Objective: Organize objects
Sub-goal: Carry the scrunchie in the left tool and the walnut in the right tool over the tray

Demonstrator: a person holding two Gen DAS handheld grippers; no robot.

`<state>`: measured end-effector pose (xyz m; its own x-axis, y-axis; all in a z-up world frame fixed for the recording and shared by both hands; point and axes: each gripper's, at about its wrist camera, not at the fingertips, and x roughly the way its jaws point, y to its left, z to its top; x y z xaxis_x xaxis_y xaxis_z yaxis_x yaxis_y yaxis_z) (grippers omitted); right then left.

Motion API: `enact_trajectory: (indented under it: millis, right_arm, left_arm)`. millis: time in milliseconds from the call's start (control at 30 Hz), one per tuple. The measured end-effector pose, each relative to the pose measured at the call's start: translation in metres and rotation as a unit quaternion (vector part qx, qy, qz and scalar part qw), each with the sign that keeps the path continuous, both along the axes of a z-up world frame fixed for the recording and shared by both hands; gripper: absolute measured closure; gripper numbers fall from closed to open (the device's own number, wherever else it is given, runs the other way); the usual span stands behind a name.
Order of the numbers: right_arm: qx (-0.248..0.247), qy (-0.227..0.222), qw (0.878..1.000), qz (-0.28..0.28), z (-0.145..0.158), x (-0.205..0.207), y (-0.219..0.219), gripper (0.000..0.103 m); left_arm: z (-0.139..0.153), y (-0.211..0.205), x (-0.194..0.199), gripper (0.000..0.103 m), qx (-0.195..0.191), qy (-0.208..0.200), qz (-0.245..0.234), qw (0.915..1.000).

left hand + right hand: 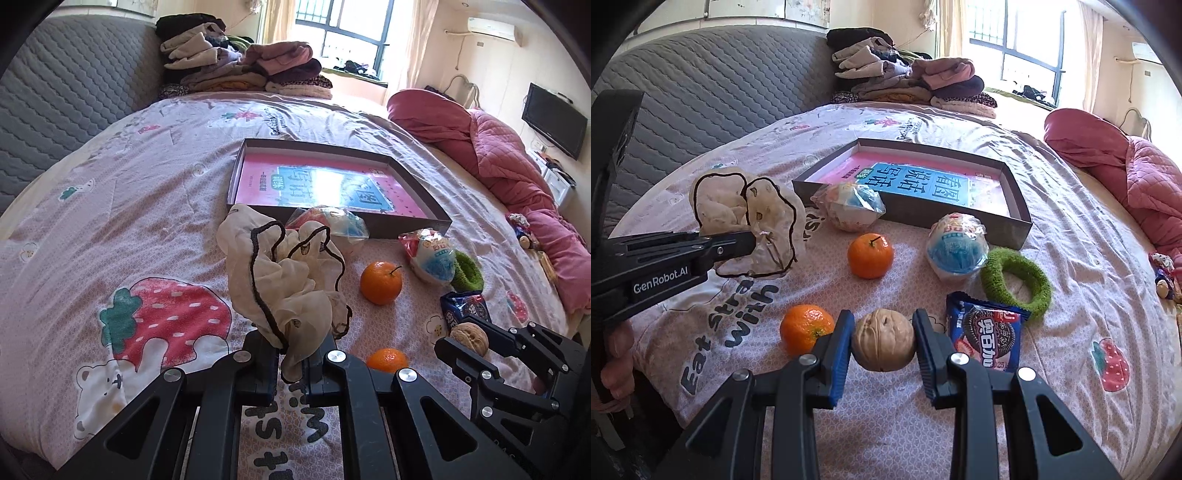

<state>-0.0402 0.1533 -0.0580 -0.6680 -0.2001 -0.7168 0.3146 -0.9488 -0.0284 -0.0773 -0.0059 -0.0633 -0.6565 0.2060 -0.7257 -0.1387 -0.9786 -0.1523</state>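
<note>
On the bed (1052,221), under a pink cartoon strawberry-print sheet with a grey quilted headboard (713,92) behind, folded clothes (912,85) are stacked near the sunlit window (343,29), and a red quilt (517,155) lies bunched at the right. Amid two oranges, wrapped snacks, a green ring (1015,280) and a shallow box (1015,221) holding a pink book, the right claw (884,343) pinches a walnut (884,339) sitting on the sheet. Lifted above the sheet, the left claw (291,365) is pressed together on a cream black-edged cloth (284,280).
</note>
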Motion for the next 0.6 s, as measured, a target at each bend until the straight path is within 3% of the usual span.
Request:
enact_trajectory:
  millis: [600]
  right_arm:
    - [-0.020, 0.040, 0.999, -0.003, 0.029, 0.009, 0.008, 0.070]
  left_arm:
    - [0.029, 0.007, 0.026, 0.094, -0.013, 0.037, 0.000, 0.9992]
